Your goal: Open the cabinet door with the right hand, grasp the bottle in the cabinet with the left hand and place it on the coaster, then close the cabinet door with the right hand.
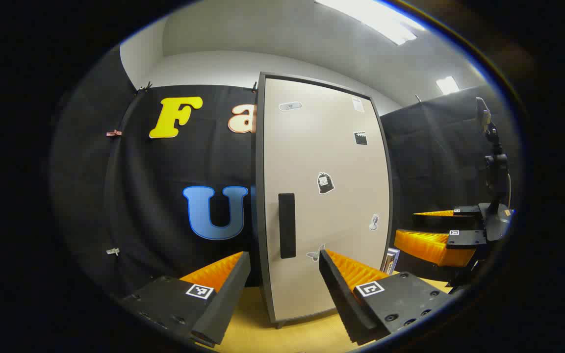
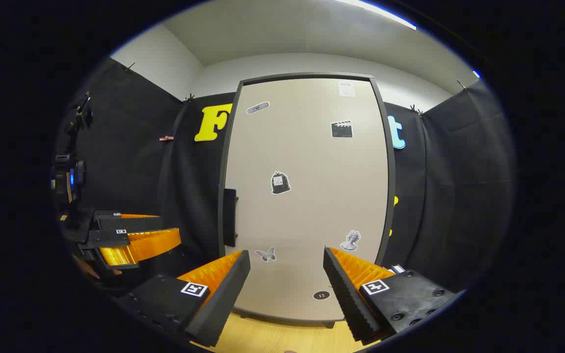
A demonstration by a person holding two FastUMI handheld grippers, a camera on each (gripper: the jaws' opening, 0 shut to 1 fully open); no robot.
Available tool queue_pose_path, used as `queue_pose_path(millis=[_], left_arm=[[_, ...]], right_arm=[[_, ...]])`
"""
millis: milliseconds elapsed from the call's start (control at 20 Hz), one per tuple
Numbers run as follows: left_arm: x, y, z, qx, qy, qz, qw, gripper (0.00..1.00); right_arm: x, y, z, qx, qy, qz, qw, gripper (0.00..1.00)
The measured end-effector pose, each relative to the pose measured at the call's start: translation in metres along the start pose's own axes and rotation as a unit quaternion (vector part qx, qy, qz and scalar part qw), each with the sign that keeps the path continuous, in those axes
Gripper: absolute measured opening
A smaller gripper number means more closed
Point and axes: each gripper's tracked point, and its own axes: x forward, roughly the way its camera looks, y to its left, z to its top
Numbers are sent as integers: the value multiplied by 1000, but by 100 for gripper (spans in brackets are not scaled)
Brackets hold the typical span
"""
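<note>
Both grippers hang spread and empty before a closed cabinet door [image 2: 307, 196], putting the job at its first step. The right gripper [image 2: 286, 274] faces the door squarely, the dark handle [image 2: 230, 217] lying ahead and to its left at the door's edge. The left gripper [image 1: 285, 277] waits with that same handle straight ahead between its fingers. The bottle, judging by the task, sits behind the shut door. Next, the right gripper likely must shift left, pinch the handle and swing the door open above the wooden surface [image 2: 268, 338].
</note>
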Motion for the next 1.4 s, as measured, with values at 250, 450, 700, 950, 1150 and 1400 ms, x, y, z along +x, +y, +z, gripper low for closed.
queue_pose_path(millis=[250, 450, 700, 950, 1150, 1400], left_arm=[[4, -3, -2, -4, 1, -5, 1000, 89], [6, 0, -10, -15, 13, -4, 1000, 89], [5, 5, -9, -2, 12, 2, 1000, 89], [2, 10, -8, 5, 8, 4, 1000, 89], [1, 15, -7, 9, 8, 4, 1000, 89], [-4, 23, -8, 11, 8, 9, 1000, 89]], right_arm=[[1, -3, -2, 0, 5, -3, 1000, 98], [3, -4, -3, -2, 7, -6, 1000, 97], [8, 2, -4, 1, 7, -1, 1000, 97], [13, 9, -3, -2, 5, 1, 1000, 97], [14, 7, -2, -7, 5, -12, 1000, 97], [14, 21, 14, 13, -16, 5, 1000, 97]])
